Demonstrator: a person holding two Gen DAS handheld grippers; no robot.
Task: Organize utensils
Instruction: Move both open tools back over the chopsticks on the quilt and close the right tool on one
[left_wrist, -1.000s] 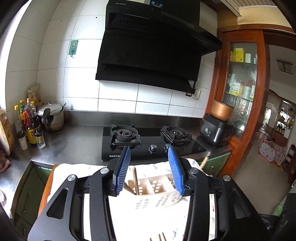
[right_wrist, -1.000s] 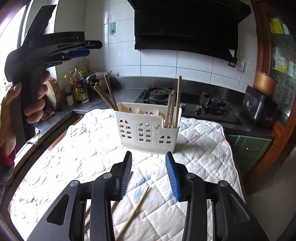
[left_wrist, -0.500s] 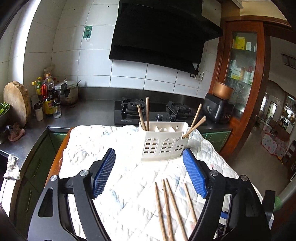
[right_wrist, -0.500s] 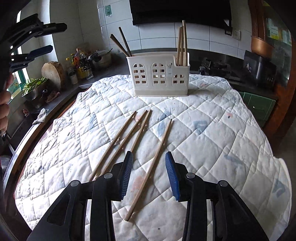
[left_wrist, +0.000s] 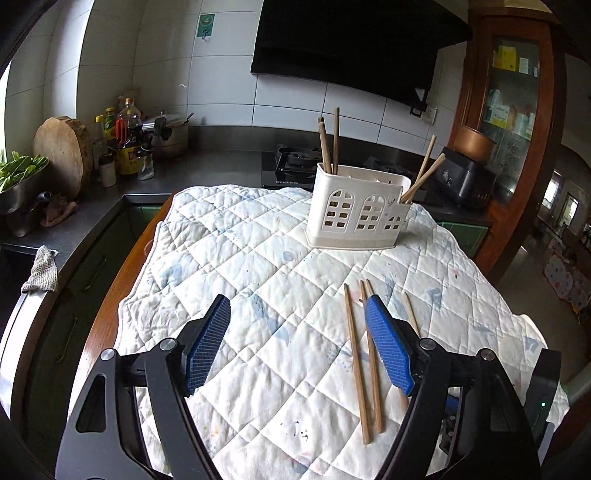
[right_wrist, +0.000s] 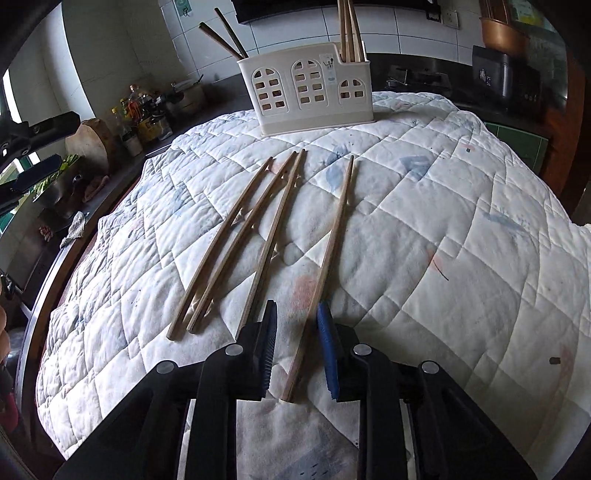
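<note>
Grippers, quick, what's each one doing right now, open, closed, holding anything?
Left gripper: open wide, empty, above the quilt.
Right gripper: closing around the rightmost loose chopstick, not gripped yet.

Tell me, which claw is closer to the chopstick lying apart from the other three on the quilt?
Right. The right claw straddles that lone chopstick near its end, jaws closing around it. The left claw hangs wide open off to one side, over bare quilt.

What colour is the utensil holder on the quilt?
Cream-white utensil holder with arched cut-outs, clearest in the right wrist view.
</note>
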